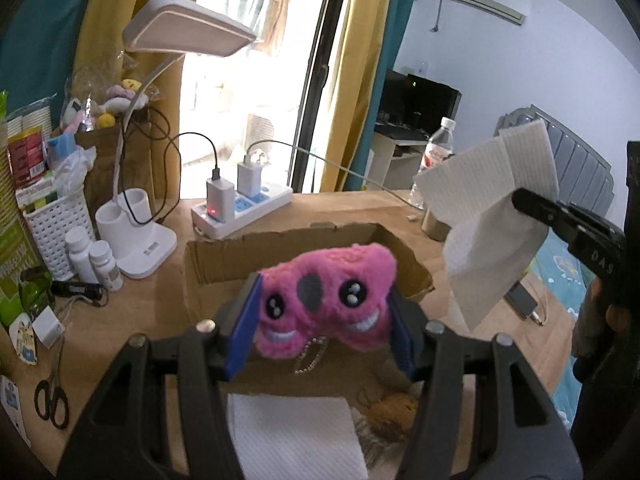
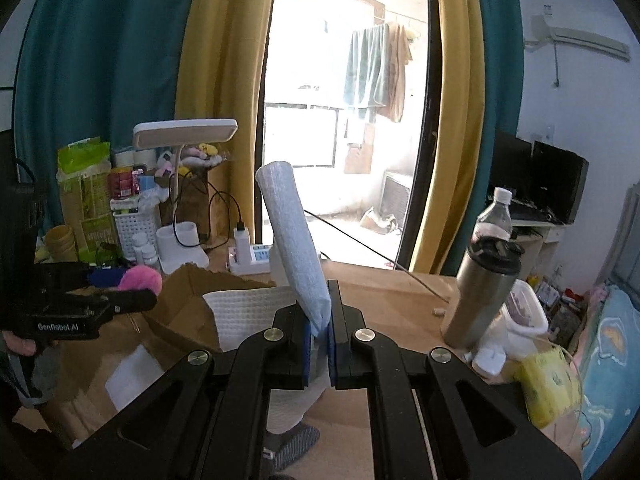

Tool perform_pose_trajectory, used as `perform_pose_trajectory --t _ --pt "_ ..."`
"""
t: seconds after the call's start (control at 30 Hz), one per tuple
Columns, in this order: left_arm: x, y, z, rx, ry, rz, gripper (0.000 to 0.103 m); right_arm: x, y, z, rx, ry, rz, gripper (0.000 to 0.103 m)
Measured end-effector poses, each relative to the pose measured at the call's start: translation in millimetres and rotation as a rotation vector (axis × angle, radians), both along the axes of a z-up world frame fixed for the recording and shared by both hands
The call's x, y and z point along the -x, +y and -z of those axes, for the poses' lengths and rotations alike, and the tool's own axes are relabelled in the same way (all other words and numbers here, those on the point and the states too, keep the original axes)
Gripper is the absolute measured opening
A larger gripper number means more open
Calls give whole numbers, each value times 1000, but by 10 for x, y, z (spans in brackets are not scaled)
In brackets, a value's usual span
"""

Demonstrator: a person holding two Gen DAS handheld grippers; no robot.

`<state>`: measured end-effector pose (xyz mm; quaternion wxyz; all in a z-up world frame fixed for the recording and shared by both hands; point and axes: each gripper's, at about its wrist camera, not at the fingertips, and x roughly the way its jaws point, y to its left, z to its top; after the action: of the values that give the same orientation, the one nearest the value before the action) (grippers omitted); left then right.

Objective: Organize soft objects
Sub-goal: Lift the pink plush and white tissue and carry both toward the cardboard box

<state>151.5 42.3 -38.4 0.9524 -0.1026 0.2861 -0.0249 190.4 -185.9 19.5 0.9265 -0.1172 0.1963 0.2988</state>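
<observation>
Both loads, the pink plush (image 1: pixel 326 300) clamped in the left gripper (image 1: pixel 320 332) and the paper towel (image 2: pixel 294 240) pinched in the shut right gripper (image 2: pixel 319 336), are best lowered well inside the cardboard box (image 1: pixel 304 240) before being released.

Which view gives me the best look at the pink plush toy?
Left wrist: the pink plush toy sits centred between the left tongs, face fully visible. The right wrist view shows only a pink edge beside the tongs at far left.

Left hand-held gripper (image 1: pixel 320 320) clamped partway; right hand-held gripper (image 2: pixel 319 344) fully pinched.
</observation>
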Motion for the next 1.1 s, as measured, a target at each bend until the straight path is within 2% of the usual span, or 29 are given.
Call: perform_pose_trajectory --t 0.63,1.1 --pt "-393 75 -12 -3 -6 -4 58 -488 309 56 -13 13 -52 7" --pt "-778 -73 214 -16 50 17 58 -817 366 499 0 123 -71 7"
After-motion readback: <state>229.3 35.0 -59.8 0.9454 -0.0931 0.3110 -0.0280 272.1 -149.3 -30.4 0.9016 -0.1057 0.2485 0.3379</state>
